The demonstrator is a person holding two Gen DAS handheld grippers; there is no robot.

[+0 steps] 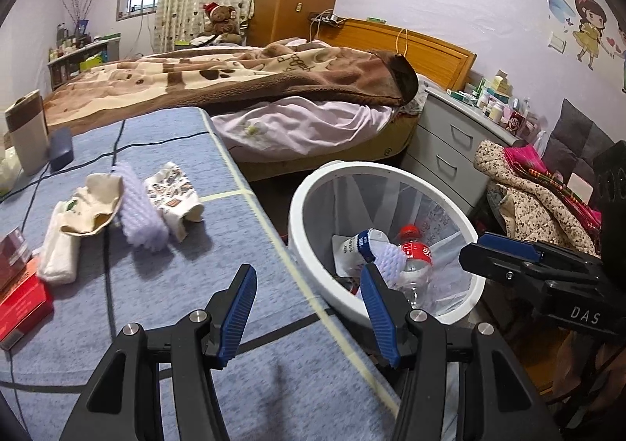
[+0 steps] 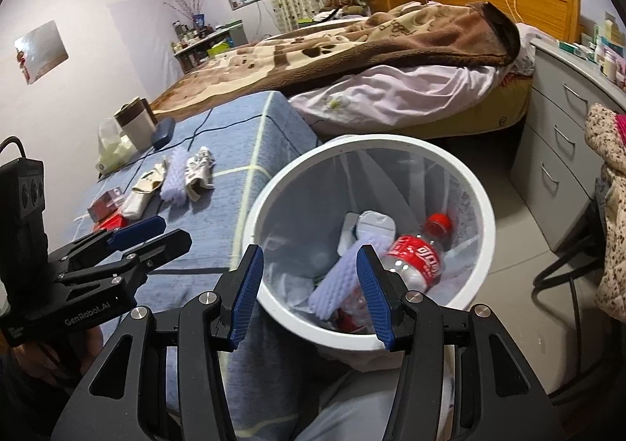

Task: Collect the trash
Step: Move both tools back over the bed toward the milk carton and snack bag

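Blue woven cloth with dark grid lines is covering the table [image 1: 176, 284] I'm working over, bedroom behind it. Going left to right in the left wrist view: red boxes [image 1: 19, 284] sitting at the table's left edge, partly cut off; a beige cylinder container [image 1: 25, 132] and a dark case [image 1: 60, 153] further back; then trash lying in a tight row, a crumpled cream wrapper [image 1: 82, 214], a lilac foam net sleeve [image 1: 141, 206] with a bumpy mesh texture, and a printed white wrapper [image 1: 174, 198], all touching or nearly so. Right of the table edge the white round bin [image 1: 309, 241] is standing on the floor with a clear liner. Inside it are lying a clear plastic bottle [image 2: 414, 257] with red cap and label, another foam net [image 2: 336, 284] and a white packet [image 2: 371, 225]; lower contents are hard to make out. Beyond it a bed with a brown paw-print blanket [image 1: 234, 77], a grey drawer unit [image 1: 450, 143] and piled floral fabric [image 1: 540, 198] are filling the right side.

My left gripper [image 1: 309, 308] is hanging released over the table's right edge, nothing between its ribbed blue pads. My right gripper [image 2: 309, 284] is hovering spread apart above the bin rim, gripping nothing. The hand behind the left gripper is mostly hidden.
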